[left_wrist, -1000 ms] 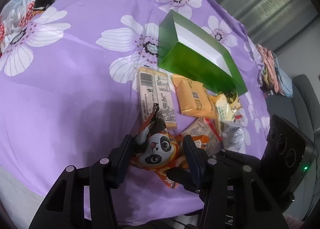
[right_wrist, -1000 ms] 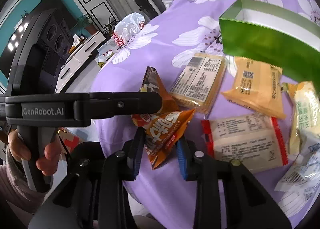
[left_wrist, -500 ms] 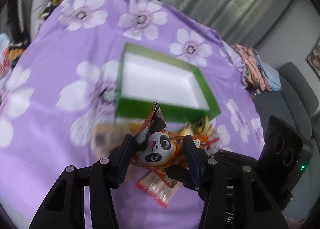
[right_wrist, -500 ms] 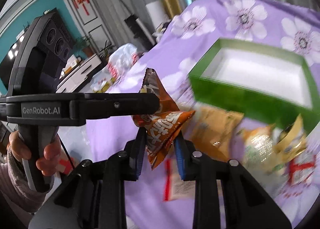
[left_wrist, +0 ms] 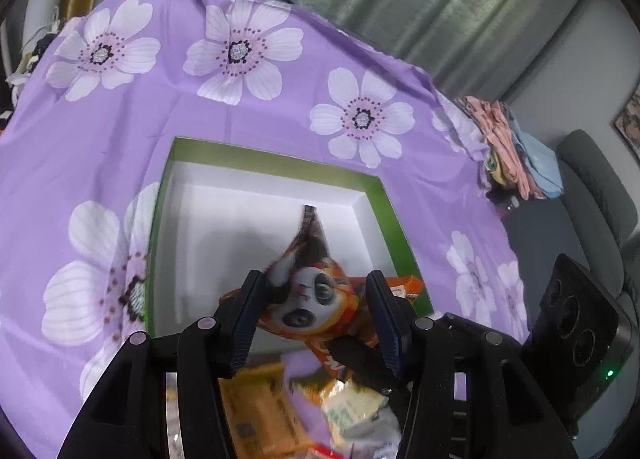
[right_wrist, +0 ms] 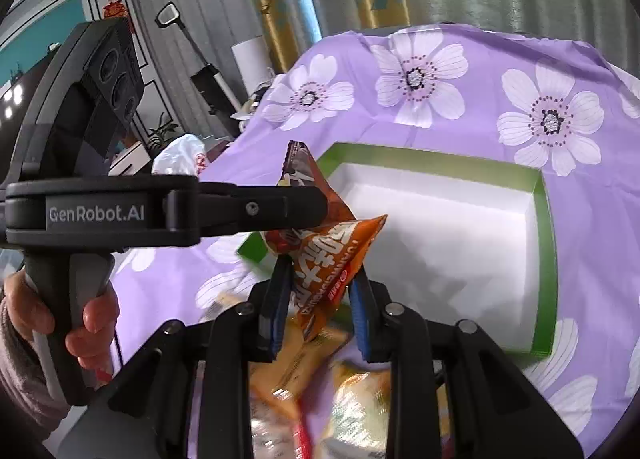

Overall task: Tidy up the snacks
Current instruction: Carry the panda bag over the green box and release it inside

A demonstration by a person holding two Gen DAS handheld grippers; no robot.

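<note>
Nearest the cameras, both tongs clamp one orange panda snack bag (left_wrist: 316, 299): the left gripper (left_wrist: 314, 313) pinches its panda-printed end, while the right gripper (right_wrist: 318, 301) holds the lettered end (right_wrist: 324, 267), though its jaws are opening slightly. Below the tongs lie loose snack packets (right_wrist: 296, 363) on the purple flowered cloth (left_wrist: 120, 147), and just beyond their tips sits the empty green box (left_wrist: 384, 203). To place it well, both hands should probably carry the bag farther over the white floor, lower it inside the walls, then let go together so it lies flat.
</note>
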